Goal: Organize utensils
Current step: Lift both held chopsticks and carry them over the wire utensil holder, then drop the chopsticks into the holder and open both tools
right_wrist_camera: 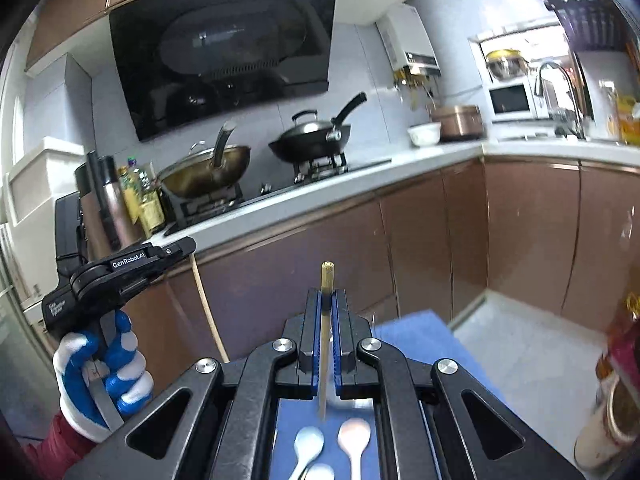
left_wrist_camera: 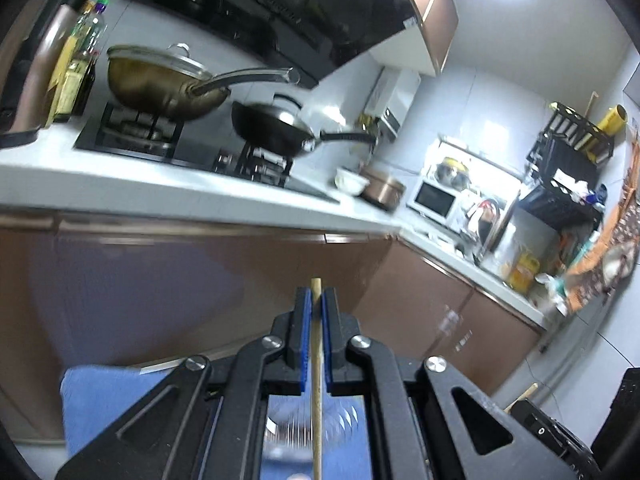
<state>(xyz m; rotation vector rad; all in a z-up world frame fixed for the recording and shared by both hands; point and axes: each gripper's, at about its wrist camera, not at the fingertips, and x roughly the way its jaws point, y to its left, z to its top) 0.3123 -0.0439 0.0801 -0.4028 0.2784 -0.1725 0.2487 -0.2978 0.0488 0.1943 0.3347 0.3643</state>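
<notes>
My left gripper [left_wrist_camera: 316,300] is shut on a wooden chopstick [left_wrist_camera: 317,380] that runs up between its blue pads and pokes out past the tips. My right gripper [right_wrist_camera: 328,300] is shut on another wooden chopstick [right_wrist_camera: 325,344], held upright. The right wrist view also shows the left gripper [right_wrist_camera: 188,246] at the left, in a blue-and-white gloved hand, with its chopstick [right_wrist_camera: 206,304] hanging down. Below the right gripper, spoons [right_wrist_camera: 352,436] lie on a blue cloth [right_wrist_camera: 416,336]. Both grippers are raised in front of the brown cabinets.
A white counter [right_wrist_camera: 360,178] holds a gas stove with a lidded brass wok [right_wrist_camera: 208,170] and a black pan [right_wrist_camera: 312,140]. A white bowl [right_wrist_camera: 424,134] and a copper cooker [right_wrist_camera: 458,122] stand further right. Bottles [right_wrist_camera: 140,196] stand at the left. A cup [right_wrist_camera: 612,420] is at the right edge.
</notes>
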